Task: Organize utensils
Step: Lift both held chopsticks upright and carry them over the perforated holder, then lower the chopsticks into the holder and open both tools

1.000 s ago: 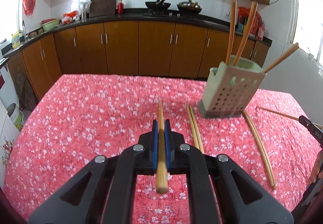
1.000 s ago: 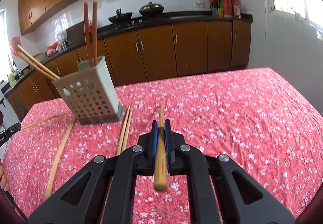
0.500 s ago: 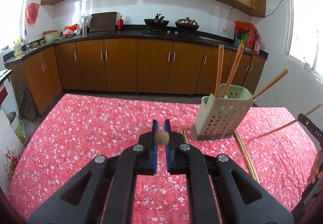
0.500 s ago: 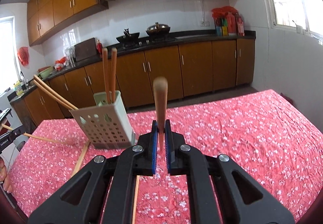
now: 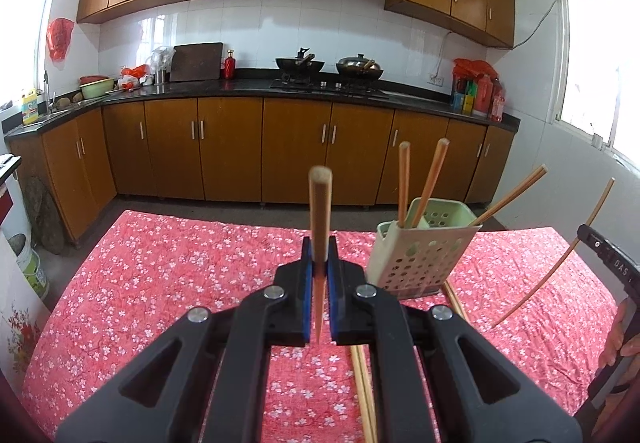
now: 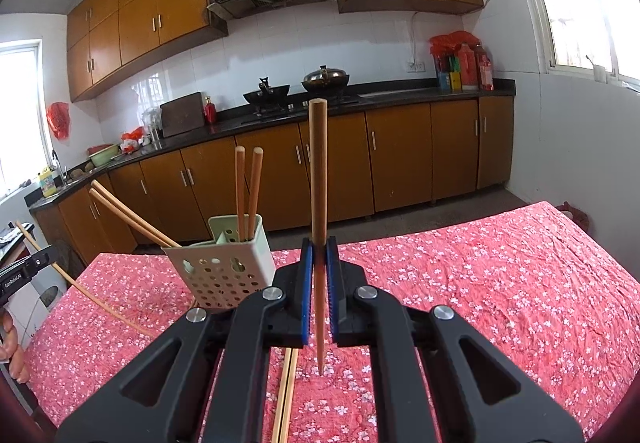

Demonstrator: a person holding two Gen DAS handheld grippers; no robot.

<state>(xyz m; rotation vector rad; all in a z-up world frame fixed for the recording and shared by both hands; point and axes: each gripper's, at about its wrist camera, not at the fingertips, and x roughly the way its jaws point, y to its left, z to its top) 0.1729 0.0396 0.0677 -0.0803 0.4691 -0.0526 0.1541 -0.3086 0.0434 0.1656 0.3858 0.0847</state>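
My left gripper (image 5: 320, 263) is shut on a wooden chopstick (image 5: 319, 211) held upright above the table. My right gripper (image 6: 319, 263) is shut on another wooden chopstick (image 6: 318, 179), also upright. A pale green perforated utensil holder (image 5: 420, 259) stands on the red floral tablecloth, right of my left gripper; it also shows left of my right gripper (image 6: 224, 267). It holds several chopsticks (image 5: 424, 179). A pair of chopsticks (image 5: 362, 387) lies on the cloth in front of the holder, also seen in the right wrist view (image 6: 286, 395).
The red floral tablecloth (image 5: 168, 275) covers the table. The other gripper and its chopstick show at the right edge (image 5: 552, 267) and left edge (image 6: 24, 271). Kitchen cabinets and a counter (image 5: 260, 87) stand beyond the table's far edge.
Both grippers have lifted off the cloth and tipped up, so each held chopstick went from lying flat along the fingers to standing upright.
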